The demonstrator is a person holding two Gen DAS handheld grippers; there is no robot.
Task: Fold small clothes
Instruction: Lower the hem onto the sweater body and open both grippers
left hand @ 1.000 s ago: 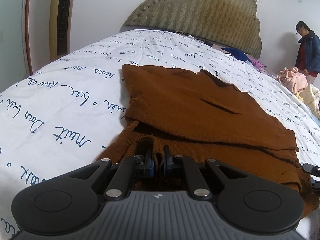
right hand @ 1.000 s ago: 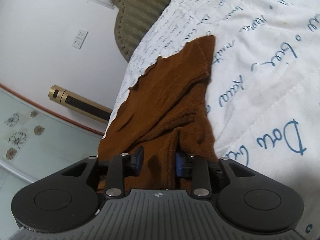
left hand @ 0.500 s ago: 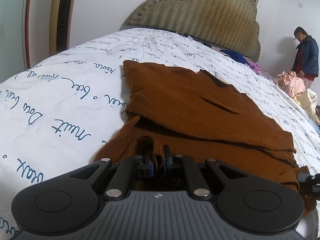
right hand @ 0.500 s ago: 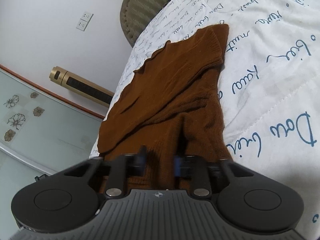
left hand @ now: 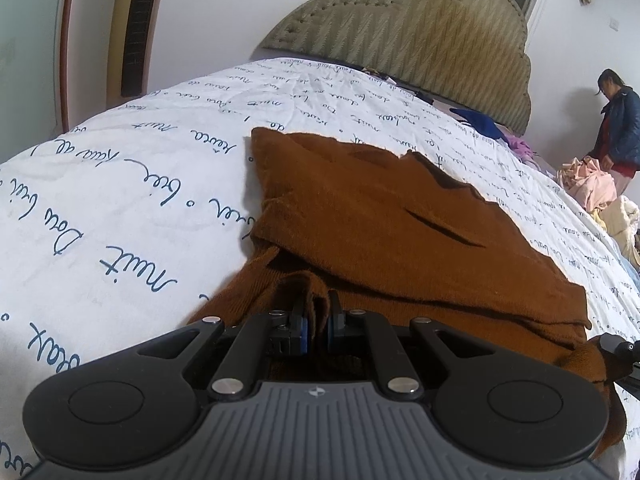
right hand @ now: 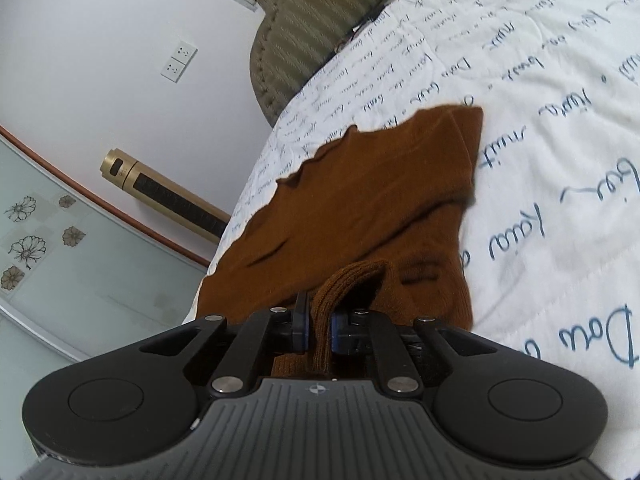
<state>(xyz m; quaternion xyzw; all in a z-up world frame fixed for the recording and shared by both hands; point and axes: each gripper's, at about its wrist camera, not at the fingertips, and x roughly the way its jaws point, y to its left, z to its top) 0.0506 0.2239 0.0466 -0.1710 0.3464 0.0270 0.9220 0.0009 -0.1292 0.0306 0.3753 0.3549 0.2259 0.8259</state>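
Observation:
A brown knit garment lies partly folded on the white bed cover with blue writing. My left gripper is shut on a pinch of its near hem. In the right wrist view the same brown garment spreads ahead, and my right gripper is shut on a raised ribbed fold of its near edge. The tip of the right gripper shows at the right edge of the left wrist view.
A padded olive headboard stands at the far end of the bed. Loose clothes are piled at the far right, with a person standing beside them. A gold and black column and a glass panel stand left of the bed.
My right gripper has closed from open onto a fold of the garment's edge and lifted it. My left gripper stays shut on the hem, almost unmoved.

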